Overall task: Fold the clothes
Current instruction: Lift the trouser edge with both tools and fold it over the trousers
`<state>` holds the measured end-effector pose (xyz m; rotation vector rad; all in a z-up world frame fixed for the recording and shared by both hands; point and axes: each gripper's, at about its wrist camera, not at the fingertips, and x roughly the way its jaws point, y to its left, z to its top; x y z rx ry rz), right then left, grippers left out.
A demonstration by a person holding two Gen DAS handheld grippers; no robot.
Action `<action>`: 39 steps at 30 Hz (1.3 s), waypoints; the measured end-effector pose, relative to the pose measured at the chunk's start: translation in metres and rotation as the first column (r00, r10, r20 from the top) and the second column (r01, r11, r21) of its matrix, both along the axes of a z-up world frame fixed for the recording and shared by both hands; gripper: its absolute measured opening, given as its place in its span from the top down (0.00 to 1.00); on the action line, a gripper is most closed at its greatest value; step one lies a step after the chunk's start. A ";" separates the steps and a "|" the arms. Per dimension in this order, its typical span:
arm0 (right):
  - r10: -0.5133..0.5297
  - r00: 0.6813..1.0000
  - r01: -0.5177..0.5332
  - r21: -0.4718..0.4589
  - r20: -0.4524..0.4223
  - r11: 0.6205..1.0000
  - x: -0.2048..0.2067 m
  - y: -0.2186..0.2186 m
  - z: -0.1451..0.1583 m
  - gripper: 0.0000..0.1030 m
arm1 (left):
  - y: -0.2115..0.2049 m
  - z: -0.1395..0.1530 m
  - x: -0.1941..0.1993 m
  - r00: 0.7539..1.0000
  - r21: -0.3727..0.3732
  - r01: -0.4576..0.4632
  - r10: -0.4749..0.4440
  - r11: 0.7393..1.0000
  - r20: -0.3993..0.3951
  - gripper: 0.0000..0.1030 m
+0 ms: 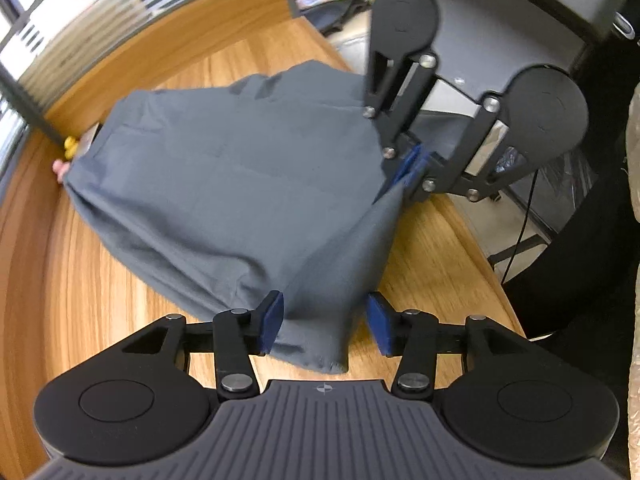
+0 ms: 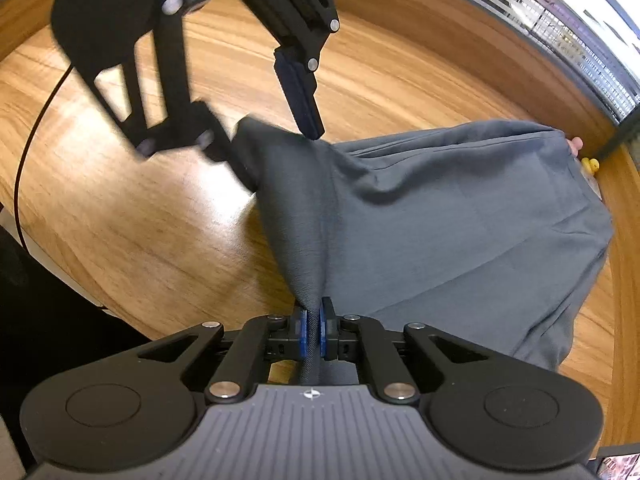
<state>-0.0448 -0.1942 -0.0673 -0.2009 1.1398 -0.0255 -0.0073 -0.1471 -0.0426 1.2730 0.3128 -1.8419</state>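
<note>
A grey garment point(image 1: 224, 184) lies on the wooden table point(image 1: 80, 280), lifted at its near edge. My left gripper point(image 1: 326, 322) is open, its blue pads point(image 1: 272, 320) standing either side of a hanging corner of the cloth. My right gripper point(image 2: 314, 330) is shut on a bunched fold of the grey garment point(image 2: 440, 220) and holds it raised. In the left wrist view the right gripper point(image 1: 412, 168) pinches the cloth's edge at the table's right side. In the right wrist view the left gripper point(image 2: 264, 132) hovers at the cloth's far corner.
A small yellow object point(image 1: 70, 148) and a pink thing sit at the garment's far edge, by a dark post. A raised wooden rim point(image 2: 500, 76) and window blinds point(image 1: 100, 32) bound the table. A black chair point(image 1: 540, 4) and cable stand beyond the right edge.
</note>
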 end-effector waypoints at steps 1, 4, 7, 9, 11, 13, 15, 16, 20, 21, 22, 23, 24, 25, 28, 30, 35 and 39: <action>0.001 1.000 -0.001 0.002 0.000 1.000 0.002 -0.001 0.001 0.94 | -0.002 -0.002 -0.003 1.000 0.001 0.017 -0.017 1.000 0.011 0.47; -0.005 1.000 0.005 0.009 0.003 1.000 0.004 -0.003 0.004 0.94 | -0.006 -0.013 -0.009 0.998 0.011 0.048 -0.049 0.999 0.047 0.47; -0.020 1.000 0.020 0.013 0.012 1.000 0.006 -0.006 0.009 0.94 | -0.010 -0.024 -0.010 0.993 0.008 0.069 -0.070 0.998 0.094 0.82; -0.030 0.999 0.030 0.017 0.016 0.999 0.005 -0.008 0.010 0.94 | -0.012 -0.025 -0.008 0.994 -0.008 0.071 -0.070 0.997 0.089 0.88; -0.040 0.999 0.039 0.017 0.017 0.999 0.002 -0.010 0.008 0.93 | -0.015 -0.020 -0.004 0.996 -0.041 0.052 -0.049 0.998 0.070 0.88; -0.045 0.999 0.045 0.016 0.018 0.999 0.000 -0.010 0.005 0.86 | -0.019 -0.013 0.000 0.999 -0.057 0.016 -0.014 0.998 0.037 0.88; -0.052 0.998 0.052 0.008 0.021 0.999 -0.005 -0.007 0.003 0.73 | -0.024 -0.005 0.003 1.000 -0.067 -0.015 0.016 0.998 0.008 0.88; -0.057 0.998 0.057 0.001 0.023 0.998 -0.007 -0.006 0.001 0.69 | -0.026 -0.001 0.004 1.000 -0.071 -0.031 0.030 0.997 -0.007 0.88; -0.094 0.995 0.094 -0.012 0.018 0.995 -0.019 -0.003 -0.007 0.60 | -0.036 0.011 0.006 0.997 -0.087 -0.075 0.071 0.993 -0.040 0.88; -0.105 0.994 0.106 -0.012 0.017 0.994 -0.022 -0.002 -0.008 0.59 | -0.036 0.013 0.006 0.996 -0.090 -0.080 0.077 0.993 -0.043 0.88; -0.119 0.993 0.119 -0.017 0.016 0.993 -0.025 -0.002 -0.010 0.59 | -0.037 0.014 0.005 0.996 -0.093 -0.086 0.082 0.992 -0.046 0.88; -0.131 0.991 0.132 -0.023 0.016 0.991 -0.028 -0.002 -0.012 0.58 | -0.038 0.016 0.005 0.995 -0.096 -0.092 0.088 0.991 -0.049 0.88; -0.143 0.990 0.143 -0.030 0.013 0.989 -0.031 -0.002 -0.014 0.58 | -0.040 0.017 0.005 0.994 -0.099 -0.103 0.098 0.990 -0.053 0.88; -0.161 0.987 0.161 -0.041 0.008 0.986 -0.036 -0.003 -0.016 0.58 | -0.042 0.019 0.005 0.993 -0.102 -0.113 0.107 0.988 -0.057 0.88; -0.181 0.983 0.181 -0.063 0.000 0.982 -0.045 -0.006 -0.020 0.58 | -0.045 0.022 0.008 0.987 -0.111 -0.148 0.141 0.983 -0.071 0.88; -0.188 0.982 0.187 -0.088 -0.001 0.978 -0.053 -0.007 -0.021 0.58 | -0.047 0.026 0.010 0.983 -0.105 -0.169 0.160 0.980 -0.087 0.88; -0.150 0.989 0.148 -0.191 0.003 0.970 -0.069 -0.010 -0.024 0.65 | -0.048 0.033 0.019 0.971 -0.084 -0.212 0.200 0.974 -0.127 0.88; -0.096 0.995 0.090 -0.179 -0.026 0.980 -0.072 -0.019 -0.014 0.88 | -0.036 0.033 0.016 0.982 -0.073 -0.167 0.159 0.983 -0.101 0.88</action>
